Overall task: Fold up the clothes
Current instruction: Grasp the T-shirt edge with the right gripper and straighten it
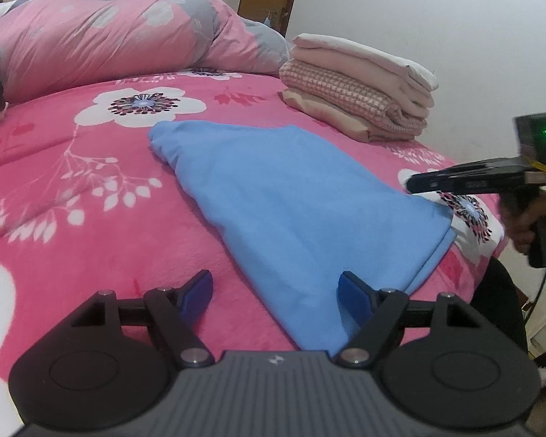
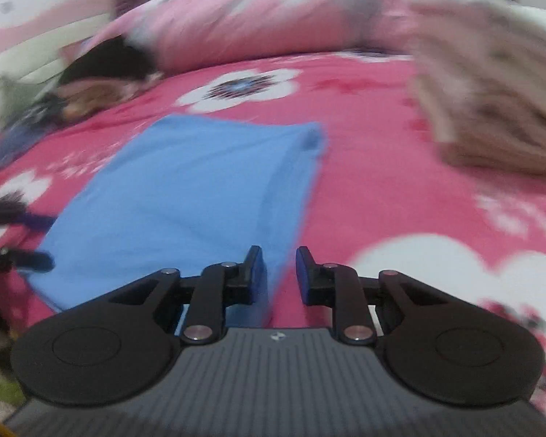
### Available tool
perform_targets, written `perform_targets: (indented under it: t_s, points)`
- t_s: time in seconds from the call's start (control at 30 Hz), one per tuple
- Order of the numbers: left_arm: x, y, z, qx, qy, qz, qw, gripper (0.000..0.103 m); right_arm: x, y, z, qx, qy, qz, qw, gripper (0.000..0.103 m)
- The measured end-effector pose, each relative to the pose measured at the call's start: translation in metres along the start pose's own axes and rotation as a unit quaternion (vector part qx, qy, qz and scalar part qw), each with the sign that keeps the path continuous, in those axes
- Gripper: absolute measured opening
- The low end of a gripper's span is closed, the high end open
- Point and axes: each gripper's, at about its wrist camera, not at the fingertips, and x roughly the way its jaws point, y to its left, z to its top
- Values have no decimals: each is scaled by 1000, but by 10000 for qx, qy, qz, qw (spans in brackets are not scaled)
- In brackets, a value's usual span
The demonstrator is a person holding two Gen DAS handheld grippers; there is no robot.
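A light blue soft fabric garment (image 1: 291, 211), folded into a long tapering shape, lay flat on the bed's bright pink fleece blanket with white flower prints (image 1: 91, 189). Its narrow end pointed toward the rolled pink and grey floral duvet (image 1: 109, 40) at the far side of the bed, and its wide end lay near the bed's front edge.

The left gripper (image 1: 275, 291) hovered at the garment's wide end with its blue-padded fingers spread wide; one finger lay over the blue fabric and the other over the pink blanket, and neither pinched anything.

The right gripper (image 2: 279, 273), its view blurred, sat over the garment's near right edge with its fingers a narrow gap apart and no cloth clamped between them.

A stack of folded beige, cream and pink checked clothes (image 1: 360, 87) rested on the blanket near the white wall, well apart from the blue garment.
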Motion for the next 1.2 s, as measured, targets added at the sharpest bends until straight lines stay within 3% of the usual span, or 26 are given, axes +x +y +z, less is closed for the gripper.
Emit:
perform_targets:
  t_s: [0.23, 0.37, 0.5, 0.67, 0.77, 0.9, 0.97, 1.03, 1.13, 1.2]
  points:
    - [-8, 3, -3, -85, -46, 84, 9999, 77, -24, 23, -6, -72, -280, 361, 9989, 18]
    - [-21, 1, -4, 6, -163, 258, 9995, 77, -37, 0, -31, 1021, -213, 274, 9942, 20]
    - [-37, -10, -6, 426, -398, 304, 9978, 78, -58, -23, -49, 2165, -509, 368, 9743, 21]
    - [-39, -27, -16, 842, -355, 307, 9953, 77, -49, -23, -57, 2766, -395, 667, 9578, 25]
    - [-38, -38, -24, 1093, -337, 389, 9927, 74, -39, -17, -60, 2914, -287, 763, 9531, 25]
    - [-38, -47, -31, 1446, -294, 547, 9875, 62, -38, -11, -60, 2891, -315, 795, 9535, 25]
    - [-38, -51, -32, 1590, -326, 635, 9847, 54, -39, -9, -58, 2815, -358, 789, 9557, 19]
    - [-40, -54, -31, 1667, -394, 680, 9829, 53, -40, -6, -57, 2706, -391, 796, 9586, 14]
    - [-41, -58, -32, 1807, -502, 708, 9797, 50, -40, -5, -56, 2636, -412, 786, 9605, 13]
    - [-39, -62, -34, 1949, -507, 777, 9764, 42, -39, -6, -56, 2655, -414, 768, 9602, 12]
